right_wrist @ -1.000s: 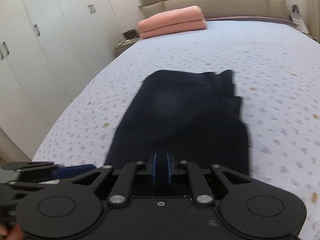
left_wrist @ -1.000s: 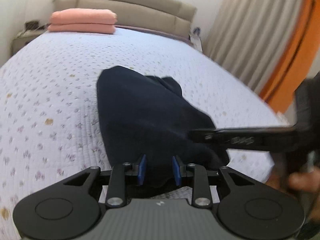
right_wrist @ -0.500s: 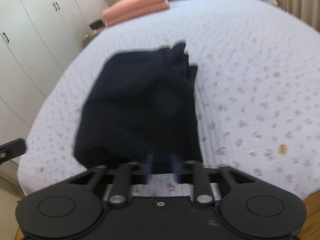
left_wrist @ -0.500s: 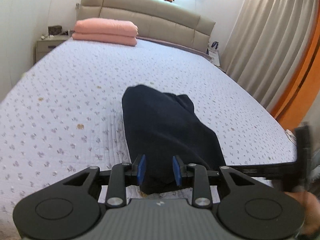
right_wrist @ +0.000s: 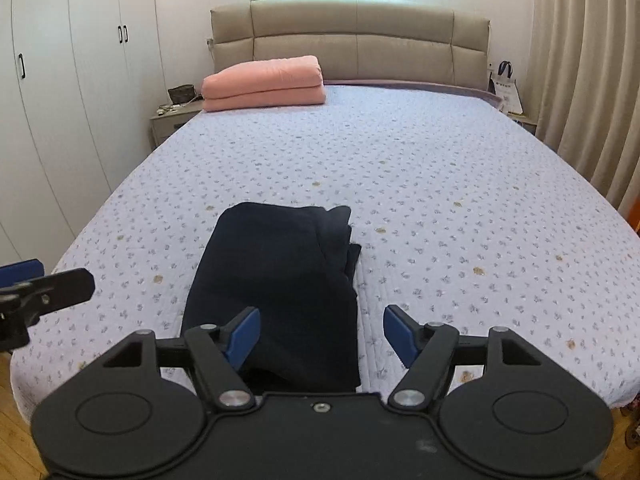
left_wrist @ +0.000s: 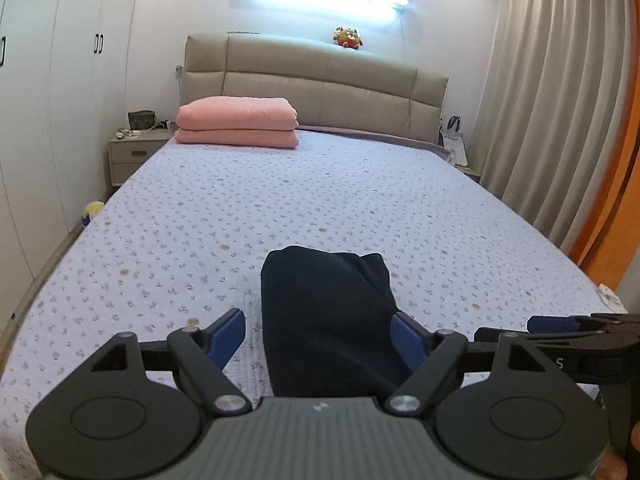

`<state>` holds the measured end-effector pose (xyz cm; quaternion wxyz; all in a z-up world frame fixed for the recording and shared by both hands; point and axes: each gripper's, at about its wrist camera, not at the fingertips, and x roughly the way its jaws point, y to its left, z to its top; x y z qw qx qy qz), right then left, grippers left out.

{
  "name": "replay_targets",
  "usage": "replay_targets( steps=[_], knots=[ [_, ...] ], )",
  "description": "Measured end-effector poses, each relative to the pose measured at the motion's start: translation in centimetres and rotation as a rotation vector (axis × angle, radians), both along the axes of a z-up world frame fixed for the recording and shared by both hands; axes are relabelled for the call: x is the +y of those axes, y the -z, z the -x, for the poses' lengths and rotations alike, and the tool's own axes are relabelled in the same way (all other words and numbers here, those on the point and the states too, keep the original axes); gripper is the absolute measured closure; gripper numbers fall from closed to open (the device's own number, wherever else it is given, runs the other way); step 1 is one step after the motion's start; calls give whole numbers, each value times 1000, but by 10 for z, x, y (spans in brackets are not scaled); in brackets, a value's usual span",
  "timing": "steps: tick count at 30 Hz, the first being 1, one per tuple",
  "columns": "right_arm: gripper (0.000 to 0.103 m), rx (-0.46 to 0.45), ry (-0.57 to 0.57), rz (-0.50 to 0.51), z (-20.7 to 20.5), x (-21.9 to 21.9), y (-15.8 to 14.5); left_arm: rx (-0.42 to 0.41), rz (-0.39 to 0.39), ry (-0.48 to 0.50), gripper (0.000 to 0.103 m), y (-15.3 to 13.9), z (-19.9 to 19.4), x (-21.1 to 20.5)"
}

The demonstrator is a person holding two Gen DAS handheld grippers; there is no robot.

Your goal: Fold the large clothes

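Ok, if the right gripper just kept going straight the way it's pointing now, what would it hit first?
Most likely the folded dark garment. The right gripper, jaws opening with nothing between them, looks down at the bed, and the garment's right part lies ahead. Depth is unclear, so it could meet the bedspread beside it.

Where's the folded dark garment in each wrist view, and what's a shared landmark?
Left wrist: folded dark garment lies bottom centre, on the near part of the bed.
Right wrist: it lies lower centre-left, near the bed's foot.
Shared landmark: pink folded blanket at the headboard.
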<state>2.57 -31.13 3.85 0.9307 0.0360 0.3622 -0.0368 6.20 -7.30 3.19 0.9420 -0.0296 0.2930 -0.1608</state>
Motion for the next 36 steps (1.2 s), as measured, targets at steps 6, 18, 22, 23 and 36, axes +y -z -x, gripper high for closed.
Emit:
replay_targets(
  steps=[6,18,22,23,36],
  knots=[
    [21,74,-4,-16,2,7,15,78,-33,-32,21,17,-1,0],
    [21,112,2,-3,3,9,32,165,-63,-8,21,48,-3,-9],
    [21,118,4,-5,2,8,35,169,-78,-17,21,51,-3,-10],
    [21,120,3,-8,2,8,36,167,-90,-24,21,51,-3,-11],
    [21,126,14,-53,4,5,43,134,-132,-8,22,48,3,-19]
  ],
)
